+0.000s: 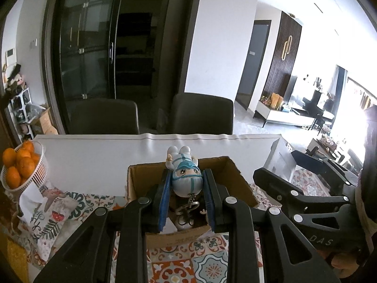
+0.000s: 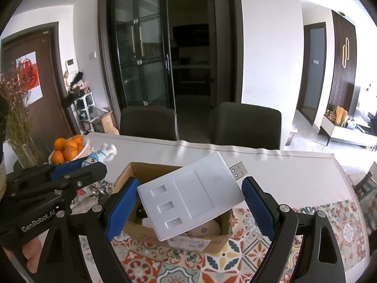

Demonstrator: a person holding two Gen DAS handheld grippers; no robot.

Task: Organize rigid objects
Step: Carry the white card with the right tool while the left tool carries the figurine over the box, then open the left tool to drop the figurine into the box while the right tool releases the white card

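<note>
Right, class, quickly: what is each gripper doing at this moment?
Left gripper: shut on the figurine keychain.
Right gripper: closed on the white USB card reader.

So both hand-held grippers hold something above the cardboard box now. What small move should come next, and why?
Probably lower the left hand-held gripper a little toward the cardboard box and release there. It is shut on the figurine keychain, which hangs right over the open box. The right hand-held gripper holds the white USB device over the same box, so it could follow.
</note>
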